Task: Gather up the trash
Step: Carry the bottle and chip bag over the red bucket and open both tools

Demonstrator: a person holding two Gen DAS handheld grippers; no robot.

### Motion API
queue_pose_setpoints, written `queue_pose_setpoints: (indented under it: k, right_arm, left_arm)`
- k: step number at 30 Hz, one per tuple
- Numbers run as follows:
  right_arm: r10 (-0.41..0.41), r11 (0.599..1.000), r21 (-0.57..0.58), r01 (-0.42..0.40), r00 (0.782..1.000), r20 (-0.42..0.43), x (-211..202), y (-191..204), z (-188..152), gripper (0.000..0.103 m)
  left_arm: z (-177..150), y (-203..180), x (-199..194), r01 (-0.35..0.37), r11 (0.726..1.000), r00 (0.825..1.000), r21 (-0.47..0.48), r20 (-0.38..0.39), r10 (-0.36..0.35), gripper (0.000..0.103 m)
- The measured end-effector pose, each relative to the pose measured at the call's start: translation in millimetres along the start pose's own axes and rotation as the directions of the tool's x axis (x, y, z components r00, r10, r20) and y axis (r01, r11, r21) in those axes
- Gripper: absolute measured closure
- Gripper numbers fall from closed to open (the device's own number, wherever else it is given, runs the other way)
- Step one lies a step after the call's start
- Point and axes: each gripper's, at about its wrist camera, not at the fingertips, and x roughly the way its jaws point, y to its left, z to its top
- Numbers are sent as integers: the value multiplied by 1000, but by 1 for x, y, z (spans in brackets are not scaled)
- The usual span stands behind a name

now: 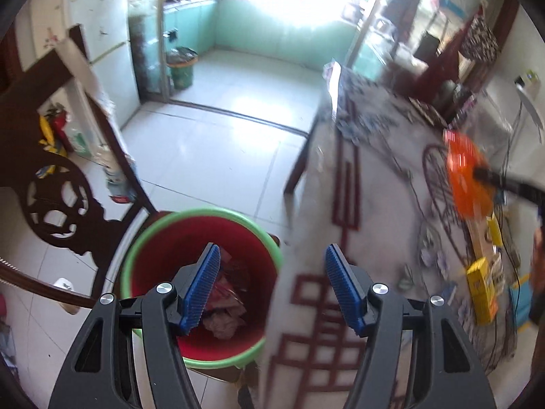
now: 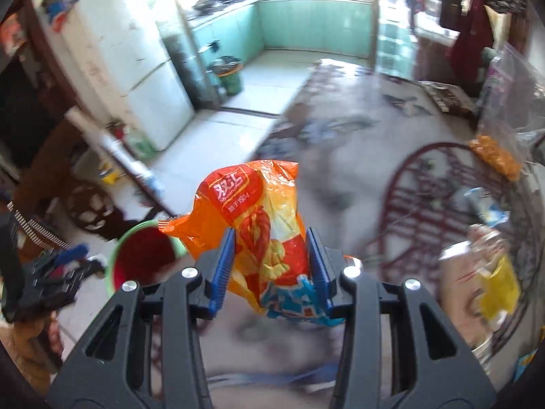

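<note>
A red bucket with a green rim (image 1: 201, 283) stands on the floor beside the table and holds crumpled wrappers (image 1: 224, 310). My left gripper (image 1: 272, 286) hangs open above the bucket and the table edge, nothing between its blue pads. My right gripper (image 2: 272, 269) is shut on an orange snack bag (image 2: 259, 225), lifted above the patterned tablecloth (image 2: 340, 156). The same bag (image 1: 466, 177) shows blurred at the right of the left wrist view. The bucket (image 2: 146, 255) lies low left in the right wrist view, with my left gripper (image 2: 58, 276) blurred next to it.
A dark carved wooden chair (image 1: 58, 197) stands left of the bucket. On the table lie a yellow box (image 1: 482, 293), a clear bag of orange snacks (image 2: 495, 156) and other wrappers (image 2: 487, 211). A white fridge (image 2: 129, 68) and a green bin (image 2: 231, 75) stand further off.
</note>
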Motion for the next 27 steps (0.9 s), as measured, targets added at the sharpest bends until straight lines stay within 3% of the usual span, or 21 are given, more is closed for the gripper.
queue_pose_setpoints:
  k: [12,17,20,21,22,27]
  right_arm:
    - [183,979,-59,-194,972,-150,55,116,-35,61]
    - [197,973,-82,-216,961,-195,76,145,-38,60]
    - [229,965,-84,-250,952,-203,87,158,-35,54]
    - [220,966,-87,-242,954,-202,90,162,-33,44]
    - [201,971,-89,-222,960,-192,90,164,-32,42]
    - [192,974,-90,-207,968,-159,78,166,-30,41]
  left_arm:
    - [-6,61,-48,-51,990,994,-133,89,63,41]
    - [-10,77,-58,-62,987,992,-151,100,77,41]
    - [-14,86,-62,-66,983,991,-170,101,84,41]
    - [-15,89,-63,-67,982,991,-174,100,85,41]
    - [-15,90,-64,-68,982,991,-176,100,87,41]
    - [-18,94,-67,-66,982,991,-175,103,85,41]
